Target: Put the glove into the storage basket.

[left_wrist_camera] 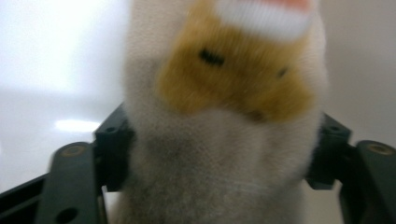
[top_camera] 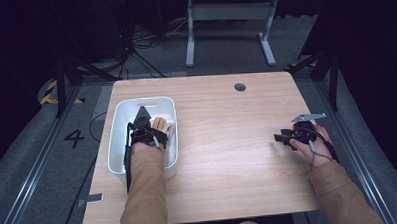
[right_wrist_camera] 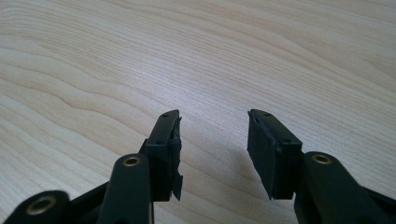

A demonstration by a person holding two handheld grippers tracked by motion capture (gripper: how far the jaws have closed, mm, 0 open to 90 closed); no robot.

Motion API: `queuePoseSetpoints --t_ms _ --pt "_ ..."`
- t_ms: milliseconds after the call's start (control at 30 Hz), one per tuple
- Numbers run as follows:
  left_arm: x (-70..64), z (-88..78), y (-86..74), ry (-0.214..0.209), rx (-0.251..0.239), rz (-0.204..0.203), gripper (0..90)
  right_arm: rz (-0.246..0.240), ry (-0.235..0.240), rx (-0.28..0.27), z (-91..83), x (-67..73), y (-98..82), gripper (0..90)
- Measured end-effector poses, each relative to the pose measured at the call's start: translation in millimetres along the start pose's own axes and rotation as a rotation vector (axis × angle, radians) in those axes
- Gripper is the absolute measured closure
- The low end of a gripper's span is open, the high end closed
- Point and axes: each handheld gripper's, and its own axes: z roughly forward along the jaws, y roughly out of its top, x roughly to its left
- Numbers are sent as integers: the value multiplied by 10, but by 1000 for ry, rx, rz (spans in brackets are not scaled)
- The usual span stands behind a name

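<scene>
A white bin (top_camera: 116,126) stands on the left of the wooden table (top_camera: 223,156). In it lies a cream plush toy (top_camera: 163,125) with an orange patch. My left gripper (top_camera: 148,127) reaches down into the bin beside the toy. In the left gripper view the blurred plush toy (left_wrist_camera: 224,140) bulges between the two parted jaws of my left gripper (left_wrist_camera: 222,144), against the bin's white wall (left_wrist_camera: 51,60); I see no squeeze on it. My right gripper (top_camera: 281,137) rests low over bare wood at the right, pointing left. Its jaws (right_wrist_camera: 214,140) stand open with nothing between them.
A dark round hole (top_camera: 240,87) sits near the table's far edge. Beyond the table a grey desk frame (top_camera: 228,13) and cables (top_camera: 134,49) lie on the floor. The table's right edge runs close behind my right hand.
</scene>
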Motion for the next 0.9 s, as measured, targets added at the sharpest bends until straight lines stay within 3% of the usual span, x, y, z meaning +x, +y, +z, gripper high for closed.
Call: queuePoseSetpoints --t_ms 133,267,533,667,733,800,900 --pt "-25 18 -3 -14 14 22 164 1 0 -7 -6 -1 1 547" --pt "-28 -24 -4 -28 -19 41 0 4 2 -12 -13 2 6 544" --pt "-10 -105 -9 -52 -79 51 0 -7 8 -16 -10 20 12 541" --pt "-8 -166 -15 -56 -135 66 0 -6 11 -21 -12 18 15 539" --pt "-8 -194 -29 -89 -162 60 0 -6 10 -22 -14 19 14 539" --pt "-5 -230 -44 -94 -179 68 0 -6 11 -23 -18 20 14 538" --pt "-16 -308 -90 -103 -240 86 35 -5 13 -25 -23 22 15 538"
